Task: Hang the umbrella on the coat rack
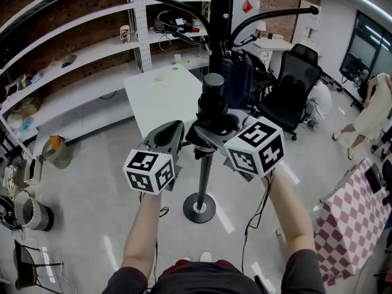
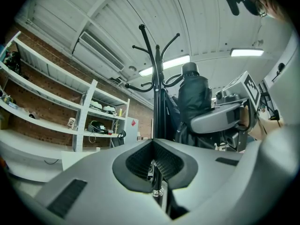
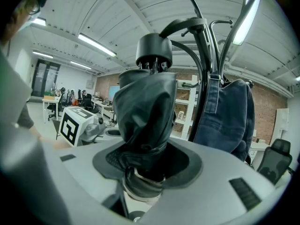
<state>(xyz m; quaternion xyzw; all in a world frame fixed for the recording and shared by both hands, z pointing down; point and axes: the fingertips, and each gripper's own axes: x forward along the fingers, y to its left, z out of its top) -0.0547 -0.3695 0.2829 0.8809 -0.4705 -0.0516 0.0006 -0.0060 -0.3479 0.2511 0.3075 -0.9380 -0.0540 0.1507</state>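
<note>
Before the rack (image 1: 204,173), the right gripper (image 3: 143,168) clamps the folded umbrella (image 3: 143,111) upright. The left gripper (image 2: 153,163) is closed on nothing. This looks like the carrying step; next, the umbrella needs raising to a hook (image 1: 275,14).
</note>
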